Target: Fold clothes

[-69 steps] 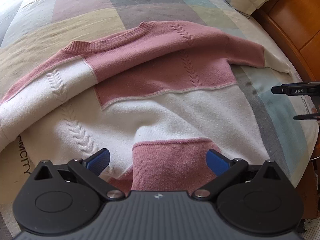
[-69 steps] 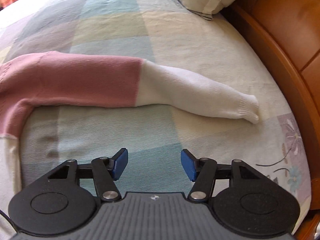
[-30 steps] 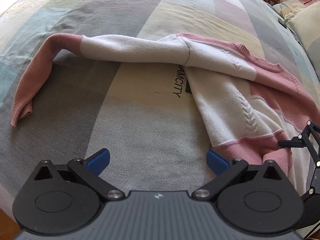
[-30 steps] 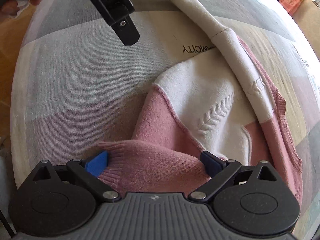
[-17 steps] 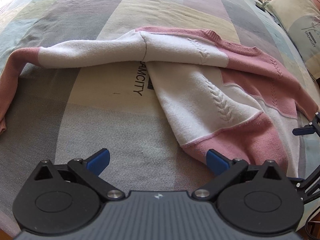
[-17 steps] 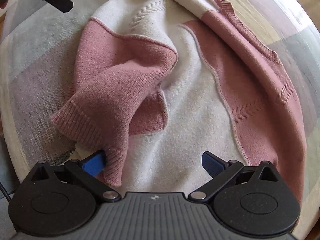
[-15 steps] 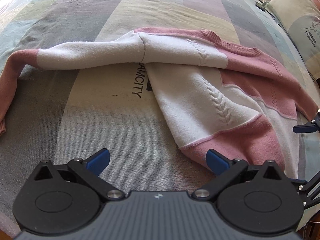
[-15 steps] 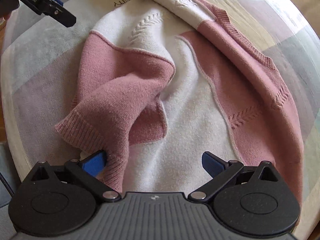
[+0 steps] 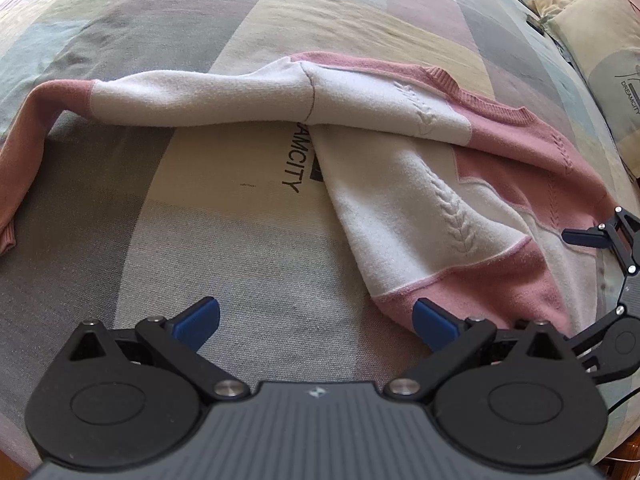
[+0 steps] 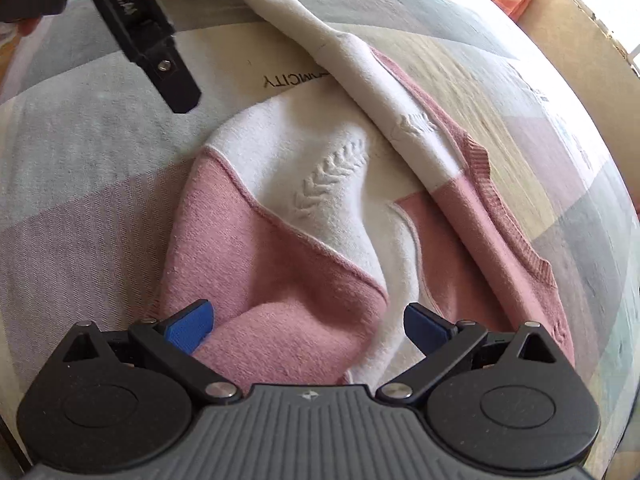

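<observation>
Gaping left gripper (image 9: 316,322): jaws spread wide, holding nothing, above the patchwork bedspread (image 9: 240,248).
Sweater (image 9: 420,184): pink and white, lay rumpled on the bedspread, right of that gripper, hem just beside its right fingertip.
Right gripper (image 10: 308,326): jaws wide apart, hem bunched between them, ungripped.

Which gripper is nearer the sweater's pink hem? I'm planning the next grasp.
Right. The right gripper is open with the sweater's pink hem between its fingers; the left gripper is open over bare bedspread beside it.
</observation>
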`<act>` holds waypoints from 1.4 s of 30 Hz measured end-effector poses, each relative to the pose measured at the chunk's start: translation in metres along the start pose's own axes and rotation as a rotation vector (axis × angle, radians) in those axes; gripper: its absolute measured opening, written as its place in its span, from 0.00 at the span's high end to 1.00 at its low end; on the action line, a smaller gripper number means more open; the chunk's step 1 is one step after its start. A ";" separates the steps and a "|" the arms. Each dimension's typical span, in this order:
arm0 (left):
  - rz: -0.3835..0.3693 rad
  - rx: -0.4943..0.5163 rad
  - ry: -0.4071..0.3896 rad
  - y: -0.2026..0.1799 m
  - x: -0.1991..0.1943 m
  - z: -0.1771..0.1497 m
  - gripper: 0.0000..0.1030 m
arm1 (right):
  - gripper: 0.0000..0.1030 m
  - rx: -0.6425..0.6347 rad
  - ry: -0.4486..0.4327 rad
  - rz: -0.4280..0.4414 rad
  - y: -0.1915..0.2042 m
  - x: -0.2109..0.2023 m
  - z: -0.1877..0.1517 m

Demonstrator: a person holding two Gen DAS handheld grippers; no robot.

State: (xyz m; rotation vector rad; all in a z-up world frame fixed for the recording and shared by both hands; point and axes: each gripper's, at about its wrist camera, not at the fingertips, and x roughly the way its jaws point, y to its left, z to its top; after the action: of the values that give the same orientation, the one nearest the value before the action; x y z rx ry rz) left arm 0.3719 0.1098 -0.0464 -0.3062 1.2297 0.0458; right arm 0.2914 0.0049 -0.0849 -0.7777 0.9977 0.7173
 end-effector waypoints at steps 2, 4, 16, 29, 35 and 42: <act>-0.010 -0.021 0.005 0.002 0.003 -0.002 0.01 | 0.00 0.146 0.060 0.010 -0.034 0.007 -0.019; -0.019 -0.035 0.007 0.003 0.005 -0.004 0.01 | 0.00 0.236 0.103 0.018 -0.056 0.011 -0.031; -0.024 -0.067 -0.010 0.015 0.002 -0.004 0.01 | 0.00 0.061 -0.057 0.130 0.009 -0.007 0.013; -0.188 0.004 0.013 -0.005 0.013 -0.012 0.01 | 0.00 0.178 -0.056 -0.025 -0.026 0.006 0.013; -0.281 0.084 0.042 -0.033 0.030 -0.011 0.01 | 0.00 0.486 0.013 0.057 -0.080 0.029 -0.019; -0.381 0.066 0.089 -0.048 0.049 -0.008 0.01 | 0.00 0.660 0.008 0.126 -0.091 0.019 -0.055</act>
State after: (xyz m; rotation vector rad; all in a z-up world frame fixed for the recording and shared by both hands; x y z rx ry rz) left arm 0.3909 0.0559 -0.0843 -0.4840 1.2405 -0.3395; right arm 0.3473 -0.0860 -0.0994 -0.1431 1.2061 0.4436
